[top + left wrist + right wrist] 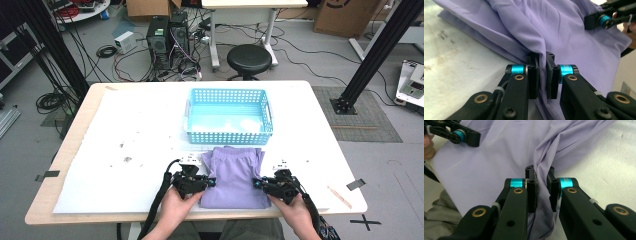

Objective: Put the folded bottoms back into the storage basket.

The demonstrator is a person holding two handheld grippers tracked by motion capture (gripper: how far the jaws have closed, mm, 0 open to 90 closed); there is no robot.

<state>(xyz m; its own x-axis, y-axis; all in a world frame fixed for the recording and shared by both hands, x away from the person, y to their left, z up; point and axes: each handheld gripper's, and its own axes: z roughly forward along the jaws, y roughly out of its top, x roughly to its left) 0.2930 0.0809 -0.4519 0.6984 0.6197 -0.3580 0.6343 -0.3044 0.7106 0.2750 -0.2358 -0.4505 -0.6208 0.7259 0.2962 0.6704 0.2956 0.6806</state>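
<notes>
Two edges of the purple garment (234,176) are pinched: one by the left tool (212,181), one by the right tool (255,183), on the counter (125,140).

Your lilac cloth (235,177) lies folded at the table's near edge, just in front of the basket. Its left and right edges are bunched into ridges, creased where pinched (541,50), and the middle stays flat.

Wooden table (60,165) under white sheet (125,180), blue basket (230,132), purple cloth (235,175).
</notes>
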